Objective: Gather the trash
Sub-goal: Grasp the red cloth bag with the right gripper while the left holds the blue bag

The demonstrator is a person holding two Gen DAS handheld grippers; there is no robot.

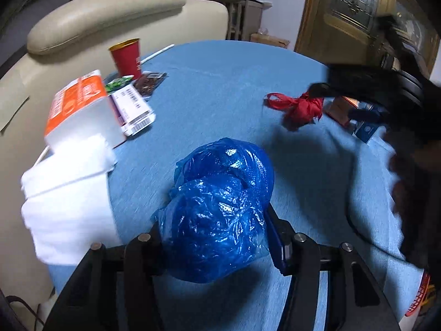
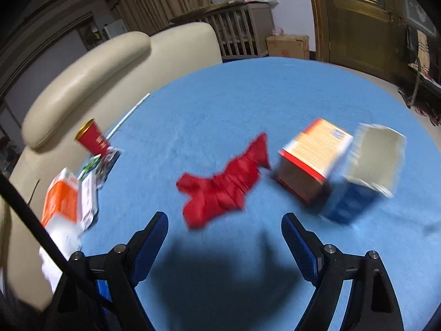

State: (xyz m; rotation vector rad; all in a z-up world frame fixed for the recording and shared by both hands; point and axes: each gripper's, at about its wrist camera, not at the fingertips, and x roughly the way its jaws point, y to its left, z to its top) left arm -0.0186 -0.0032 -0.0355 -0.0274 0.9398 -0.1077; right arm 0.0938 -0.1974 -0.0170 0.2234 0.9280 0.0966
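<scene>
A crumpled blue plastic bag (image 1: 220,193) sits between the fingers of my left gripper (image 1: 215,220), whose pads press on its sides above the blue tablecloth (image 1: 220,82). A crumpled red plastic bag (image 2: 223,187) lies on the cloth just ahead of my right gripper (image 2: 224,220), which is open with nothing between its fingers. In the left wrist view the same red bag (image 1: 299,107) lies at the right, under a dark blurred shape.
Right of the red bag stand an orange-and-red box (image 2: 314,154) and a blue-and-white box (image 2: 366,171). At the left are a red cup (image 1: 126,58), an orange carton (image 1: 80,104), a barcoded white box (image 1: 135,110), wrappers (image 1: 150,81) and white paper (image 1: 69,193). A beige armchair (image 1: 82,19) borders the table.
</scene>
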